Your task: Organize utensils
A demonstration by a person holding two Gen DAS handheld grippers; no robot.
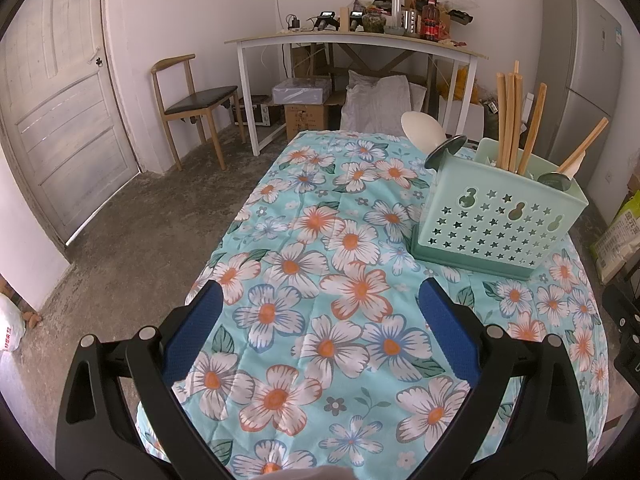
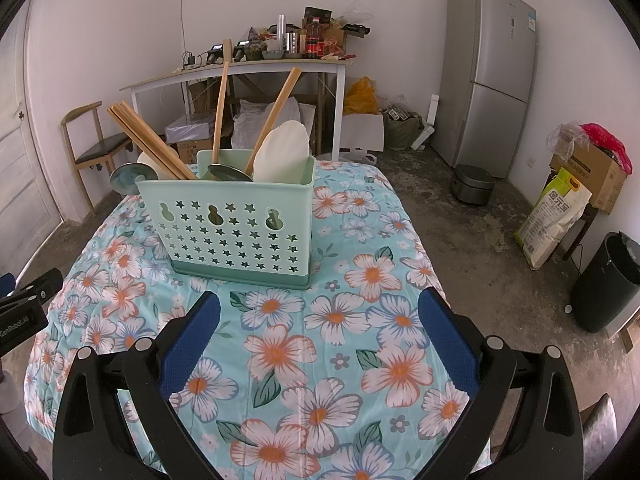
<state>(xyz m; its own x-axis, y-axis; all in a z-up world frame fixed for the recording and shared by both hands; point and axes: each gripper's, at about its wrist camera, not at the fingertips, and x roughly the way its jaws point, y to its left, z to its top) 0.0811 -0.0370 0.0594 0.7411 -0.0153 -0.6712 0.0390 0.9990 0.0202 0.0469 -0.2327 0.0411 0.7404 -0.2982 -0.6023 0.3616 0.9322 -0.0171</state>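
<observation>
A mint green utensil caddy (image 1: pixel 500 224) (image 2: pixel 236 232) with star cut-outs stands on the floral tablecloth (image 1: pixel 320 280) (image 2: pixel 320 340). Wooden chopsticks (image 1: pixel 510 120) (image 2: pixel 148 140), a white spoon (image 2: pixel 284 152) (image 1: pixel 422 128) and metal spoons (image 1: pixel 444 152) (image 2: pixel 130 178) stick out of its top. My left gripper (image 1: pixel 320 296) hovers open over bare cloth, with the caddy ahead to the right. My right gripper (image 2: pixel 320 304) is open too, just in front of the caddy, nothing between its blue pads (image 2: pixel 448 340). Part of the left gripper shows at the right view's left edge.
Behind the table are a white desk (image 1: pixel 352 40) piled with clutter, a wooden chair (image 1: pixel 192 96), boxes and sacks. A grey fridge (image 2: pixel 488 80), a rice bag (image 2: pixel 556 216), a black bin (image 2: pixel 608 280) and a rice cooker (image 2: pixel 474 182) stand on the right. A door (image 1: pixel 52 100) is left.
</observation>
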